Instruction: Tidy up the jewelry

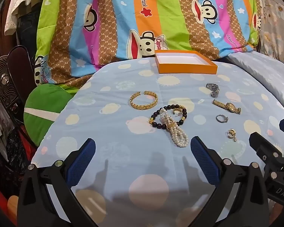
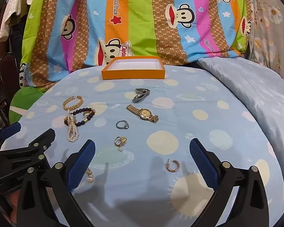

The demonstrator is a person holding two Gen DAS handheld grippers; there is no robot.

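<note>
An open orange box [image 1: 185, 64] [image 2: 133, 70] with a white inside sits at the far side of the blue cloth. Jewelry lies loose before it: a gold bangle [image 1: 143, 100] [image 2: 72, 103], a dark bead bracelet [image 1: 168, 118] [image 2: 83, 116] under a pearl strand [image 1: 177, 131] [image 2: 72, 130], a silver watch [image 1: 213, 89] [image 2: 141, 94], a gold watch [image 1: 227, 106] [image 2: 143, 113], a silver ring [image 1: 221, 118] [image 2: 122, 125], a gold earring [image 1: 232, 134] [image 2: 120, 141] and a hoop earring [image 2: 172, 165]. My left gripper [image 1: 143, 151] is open and empty. My right gripper [image 2: 142, 151] is open and empty.
A striped monkey-print quilt [image 1: 142, 19] rises behind the box. A fan [image 1: 3, 83] and a green cushion [image 1: 45, 111] stand at the left. A pale blue cover [image 2: 255, 98] lies at the right. Another small earring [image 2: 90, 175] lies by my right gripper's left finger.
</note>
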